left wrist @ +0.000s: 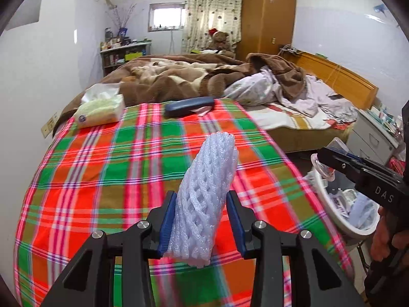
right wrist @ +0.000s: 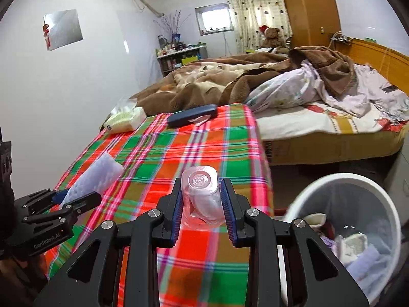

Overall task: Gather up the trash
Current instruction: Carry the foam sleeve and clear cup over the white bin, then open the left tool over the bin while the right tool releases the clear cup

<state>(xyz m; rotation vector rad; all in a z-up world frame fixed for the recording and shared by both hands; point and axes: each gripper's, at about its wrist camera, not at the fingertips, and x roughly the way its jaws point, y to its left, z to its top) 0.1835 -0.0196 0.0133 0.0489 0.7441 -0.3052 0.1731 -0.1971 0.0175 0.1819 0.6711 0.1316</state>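
Note:
My left gripper (left wrist: 200,220) is shut on a white foam fruit net (left wrist: 207,189) and holds it above the plaid tablecloth (left wrist: 102,179). It also shows in the right wrist view (right wrist: 74,199), with the foam net (right wrist: 94,176). My right gripper (right wrist: 202,204) is shut on a clear plastic bottle (right wrist: 202,194), near the table's right edge. In the left wrist view the right gripper (left wrist: 332,158) holds the bottle (left wrist: 323,168) over the white trash bin (left wrist: 332,204). The bin (right wrist: 358,181) stands on the floor to the right of the table and holds several scraps.
A tissue pack (left wrist: 99,110) and a dark blue case (left wrist: 189,106) lie at the table's far end. An unmade bed (right wrist: 306,97) stands behind the table. A white cabinet (left wrist: 370,138) stands at the right.

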